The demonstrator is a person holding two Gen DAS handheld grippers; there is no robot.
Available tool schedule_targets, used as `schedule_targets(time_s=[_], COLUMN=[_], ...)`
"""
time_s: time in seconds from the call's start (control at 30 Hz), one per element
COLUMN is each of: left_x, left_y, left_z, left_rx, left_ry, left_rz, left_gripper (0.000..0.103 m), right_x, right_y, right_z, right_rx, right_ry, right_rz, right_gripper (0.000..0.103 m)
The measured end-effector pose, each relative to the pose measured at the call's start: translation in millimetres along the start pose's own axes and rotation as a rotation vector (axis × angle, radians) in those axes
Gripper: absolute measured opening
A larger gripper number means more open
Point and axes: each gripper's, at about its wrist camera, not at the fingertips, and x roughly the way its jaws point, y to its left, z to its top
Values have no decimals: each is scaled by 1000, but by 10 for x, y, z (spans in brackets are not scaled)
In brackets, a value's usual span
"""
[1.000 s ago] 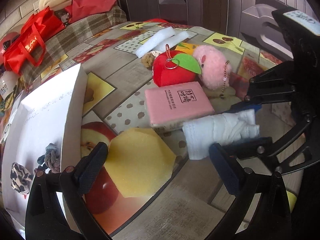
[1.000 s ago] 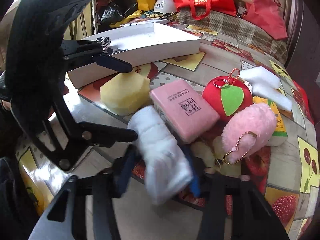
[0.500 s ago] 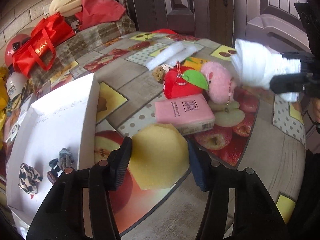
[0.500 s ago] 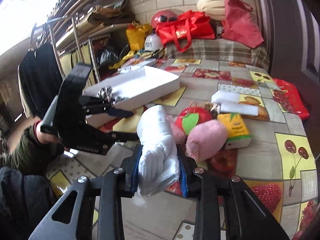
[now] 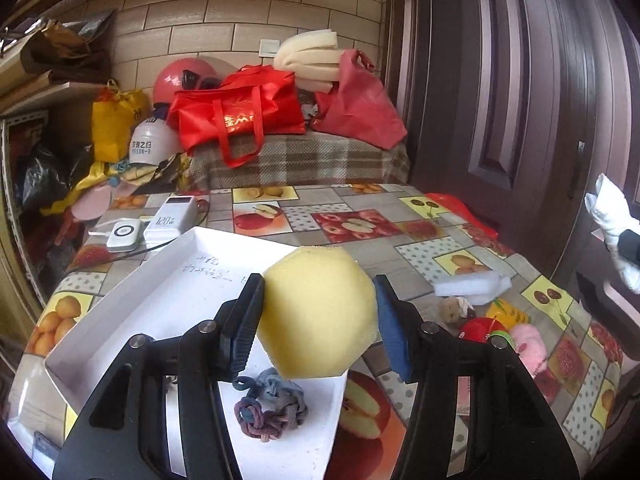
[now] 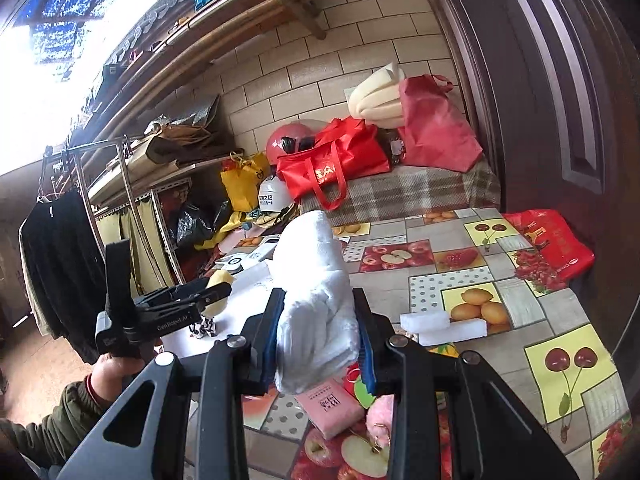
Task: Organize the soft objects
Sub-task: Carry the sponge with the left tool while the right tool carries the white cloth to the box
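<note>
- The left wrist view looks down into the white tray (image 5: 132,316) at the lower left of the frame, where a knotted grey and purple rope toy (image 5: 270,410) lies on the tray floor; the right wrist view hides that toy and shows only a strip of the tray (image 6: 256,276) behind the towel.
- The right wrist view alone shows the person's left hand (image 6: 114,368) at the lower left, gripping the left claw's handle, and a black and white patterned scrap (image 6: 205,326) in the tray.
- The left claw (image 5: 318,320) sits at centre frame, its fingers set fairly wide and clamped on a yellow sponge (image 5: 318,314), held in the air above the tray's near end.
- The right claw (image 6: 320,338) is closed tightly on a rolled white towel (image 6: 316,292), lifted clear of the table; in the left wrist view the same towel (image 5: 612,216) shows at the far right edge.
- To the right on the fruit-pattern tablecloth (image 5: 360,224) lie white foam blocks (image 5: 472,285), a red apple toy (image 5: 478,328) and a pink fluffy toy (image 5: 530,346), close together.
- A pink packet (image 6: 328,406) lies just below the towel in the right wrist view, partly hidden by the claw.
- At the upper middle, a red bag (image 5: 236,114) rests on a plaid cloth behind the table.
</note>
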Motion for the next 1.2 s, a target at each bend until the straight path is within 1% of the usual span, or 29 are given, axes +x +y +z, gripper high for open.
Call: schedule_targets(time_s=[0.17, 0.33, 0.53, 0.7, 0.77, 0.97, 1.2], left_x=[-22, 25, 26, 36, 42, 81, 97], left_y=[44, 231, 456, 605, 654, 763, 864], left_z=[-53, -70, -73, -70, -80, -99, -114], left_rx=[12, -39, -105, -150, -168, -207, -252], left_ry=[-3, 10, 14, 18, 21, 39, 49], left_rz=[68, 98, 127, 142, 143, 147, 146], left_gripper=[55, 55, 55, 55, 55, 55, 55], right_x=[205, 426, 672, 875, 988, 1377, 1602], right_y=[102, 237, 511, 734, 801, 836, 880], right_z=[55, 126, 153, 172, 162, 79, -64], right_rx=[4, 7, -31, -60, -67, -23, -12], right_ry=[34, 71, 113, 139, 164, 262, 310], right_rz=[12, 49, 76, 99, 112, 136, 129], right_gripper=[32, 31, 31, 31, 31, 31, 31])
